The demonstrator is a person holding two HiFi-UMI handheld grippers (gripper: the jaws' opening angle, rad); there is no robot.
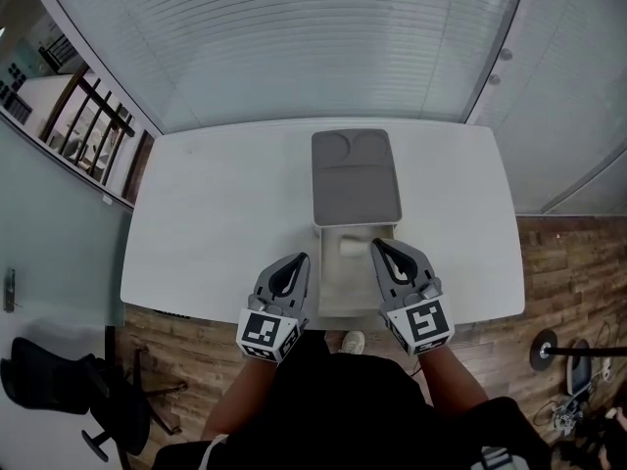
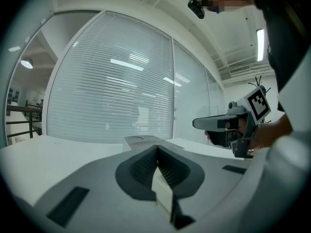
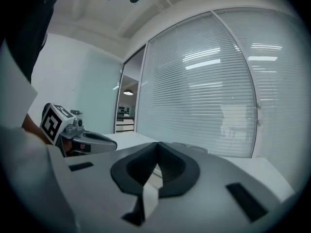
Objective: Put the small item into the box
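A white box [image 1: 326, 284] stands open at the table's near edge, its grey lid [image 1: 356, 176] folded back flat behind it. A small pale item [image 1: 346, 249] lies inside the box near its far wall. My left gripper [image 1: 302, 259] hovers over the box's left wall, jaws shut with nothing between them [image 2: 156, 147]. Level with it, my right gripper [image 1: 375, 247] hangs over the box's right wall just right of the item, also shut and empty [image 3: 156, 143]. Each gripper view shows the other gripper alongside: the right gripper [image 2: 228, 125] and the left gripper [image 3: 82, 142].
The white table [image 1: 216, 213] carries only the box. A glass wall with blinds [image 1: 323, 37] runs behind it. An office chair [image 1: 69, 390] stands on the wood floor at the lower left, and a railing [image 1: 93, 116] shows at the far left.
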